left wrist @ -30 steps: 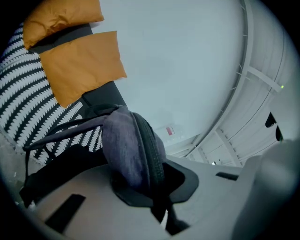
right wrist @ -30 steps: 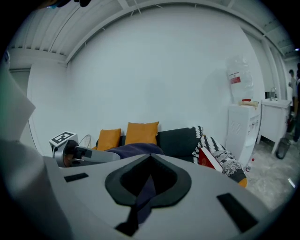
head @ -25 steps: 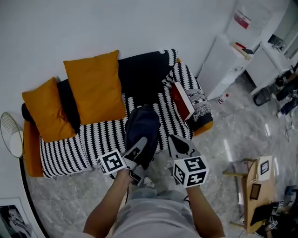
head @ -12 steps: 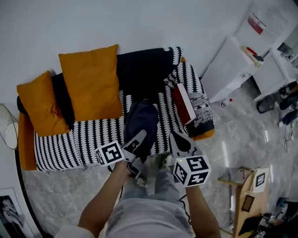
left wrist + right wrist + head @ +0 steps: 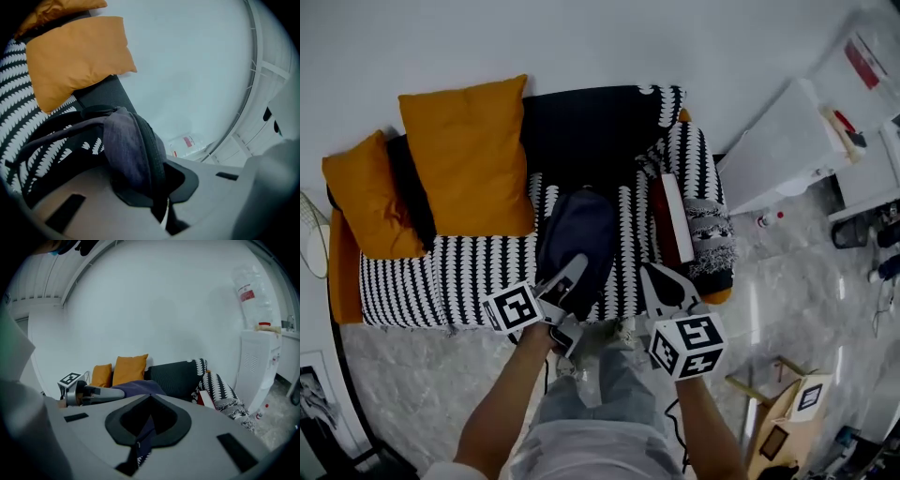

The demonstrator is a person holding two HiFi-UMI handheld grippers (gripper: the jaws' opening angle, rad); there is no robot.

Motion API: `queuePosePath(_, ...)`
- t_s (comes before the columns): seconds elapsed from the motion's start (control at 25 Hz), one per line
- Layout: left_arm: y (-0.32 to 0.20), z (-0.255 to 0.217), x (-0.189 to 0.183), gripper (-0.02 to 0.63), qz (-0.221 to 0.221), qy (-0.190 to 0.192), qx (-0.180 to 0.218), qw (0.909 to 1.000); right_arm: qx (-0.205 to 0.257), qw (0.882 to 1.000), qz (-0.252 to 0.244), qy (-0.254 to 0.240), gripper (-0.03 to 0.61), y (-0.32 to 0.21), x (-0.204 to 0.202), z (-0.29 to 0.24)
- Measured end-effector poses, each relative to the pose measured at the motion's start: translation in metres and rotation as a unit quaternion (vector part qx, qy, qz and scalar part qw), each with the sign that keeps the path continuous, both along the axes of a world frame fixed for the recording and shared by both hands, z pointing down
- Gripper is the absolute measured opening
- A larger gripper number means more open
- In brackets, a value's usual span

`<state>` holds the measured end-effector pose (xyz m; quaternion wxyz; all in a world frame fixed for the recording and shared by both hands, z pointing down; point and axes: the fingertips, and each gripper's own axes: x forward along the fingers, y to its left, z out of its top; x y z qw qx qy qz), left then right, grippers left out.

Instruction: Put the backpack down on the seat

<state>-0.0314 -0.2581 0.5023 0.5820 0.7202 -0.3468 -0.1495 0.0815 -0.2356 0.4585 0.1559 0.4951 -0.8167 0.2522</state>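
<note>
Head view: 1 backpack [image 5: 577,239], 2 cushions [image 5: 467,155] [image 5: 364,192]

I see a pale grey top [image 5: 602,457] and faded grey-blue trousers [image 5: 602,382] (jeans, I think). The left gripper [image 5: 573,268] and right gripper [image 5: 649,274] have grey tapered jaws. The left cube [image 5: 517,307] and right cube [image 5: 687,345] are white with black square markers. A thin black cable [image 5: 673,431] runs beside the right forearm.

Home living room, sofa [image 5: 478,272] under a black-and-white throw against a plain white wall [image 5: 581,37], two orange cushions [image 5: 467,155], marble-look floor [image 5: 787,281], water dispenser [image 5: 257,366], shoes [image 5: 853,230] by the edge.
</note>
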Motion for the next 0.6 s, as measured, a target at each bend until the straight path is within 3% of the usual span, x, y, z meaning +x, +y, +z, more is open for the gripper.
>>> queuePosePath(0.6,-0.096,0.058,0.04,0.02,-0.045,-0.021,0.011,0.9987,-0.03,0.999,-0.013,-0.026,0.002,-0.087,0.057,0.066)
